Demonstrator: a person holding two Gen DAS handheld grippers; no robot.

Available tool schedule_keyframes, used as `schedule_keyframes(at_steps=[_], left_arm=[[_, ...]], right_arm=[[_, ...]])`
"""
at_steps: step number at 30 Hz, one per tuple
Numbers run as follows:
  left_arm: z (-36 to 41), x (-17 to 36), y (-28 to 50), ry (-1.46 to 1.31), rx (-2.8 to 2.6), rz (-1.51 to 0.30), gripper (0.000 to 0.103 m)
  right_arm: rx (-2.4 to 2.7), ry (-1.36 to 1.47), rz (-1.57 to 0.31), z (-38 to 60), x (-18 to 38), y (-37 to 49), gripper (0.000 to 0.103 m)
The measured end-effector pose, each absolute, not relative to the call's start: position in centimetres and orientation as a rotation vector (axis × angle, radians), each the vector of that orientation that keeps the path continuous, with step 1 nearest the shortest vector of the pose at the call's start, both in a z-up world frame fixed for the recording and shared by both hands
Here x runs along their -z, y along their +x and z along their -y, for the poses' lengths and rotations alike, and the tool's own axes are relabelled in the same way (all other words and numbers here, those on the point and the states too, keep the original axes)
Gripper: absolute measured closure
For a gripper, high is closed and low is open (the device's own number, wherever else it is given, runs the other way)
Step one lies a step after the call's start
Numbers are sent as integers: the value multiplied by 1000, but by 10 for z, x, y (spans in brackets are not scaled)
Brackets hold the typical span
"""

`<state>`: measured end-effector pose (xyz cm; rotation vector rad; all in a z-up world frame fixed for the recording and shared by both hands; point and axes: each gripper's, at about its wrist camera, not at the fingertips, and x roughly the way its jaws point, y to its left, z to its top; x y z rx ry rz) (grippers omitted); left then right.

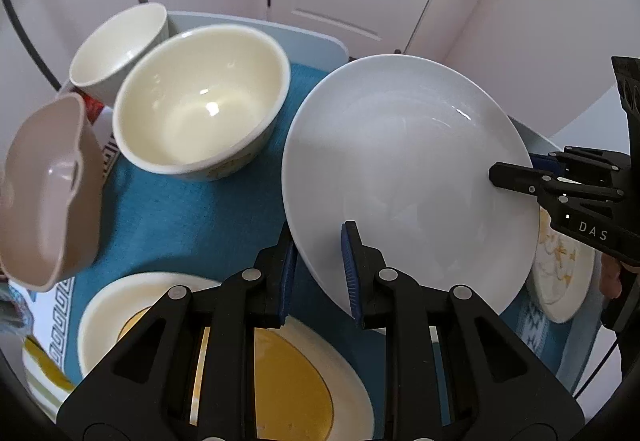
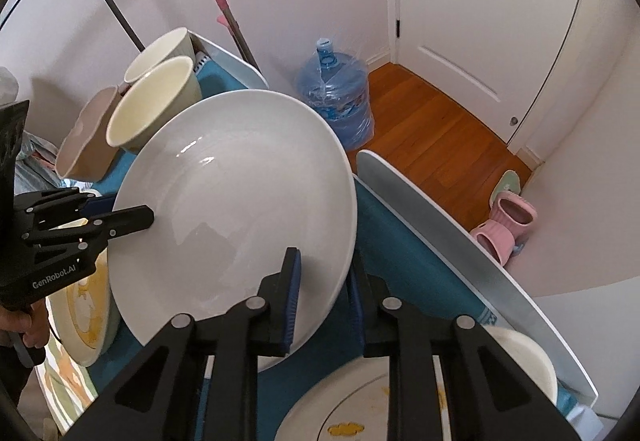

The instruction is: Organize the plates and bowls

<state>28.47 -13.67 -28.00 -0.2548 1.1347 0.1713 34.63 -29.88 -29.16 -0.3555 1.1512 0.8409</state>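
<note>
Between both pairs of jaws, the white plate (image 1: 404,177) is held tilted above the blue cloth (image 1: 192,209), the left gripper (image 1: 320,261) and right gripper (image 2: 324,281) each clamped on opposite rims.

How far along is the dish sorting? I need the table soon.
Nothing looks stacked yet. In hand: the white plate, raised and tilted, gripped at opposite rim edges by the left tongs and right tongs. Left: the cream bowl, white bowl and pink-brown bowl sit separately, and the yellow-centred plate and yellow-patterned plate lie apart on the blue cloth.
</note>
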Motion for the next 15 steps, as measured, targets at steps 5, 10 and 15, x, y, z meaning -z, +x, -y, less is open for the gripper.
schedule_keyframes(at_steps=[5, 10, 15], left_arm=[[125, 242, 262, -243, -155, -1090, 83], [118, 209, 231, -216, -142, -1052, 83], [101, 184, 205, -182, -99, -1029, 83]], right_arm=[[-830, -340, -1121, 306, 262, 331, 82], [-821, -309, -1075, 306, 225, 304, 82], [-804, -261, -1046, 295, 197, 269, 82]])
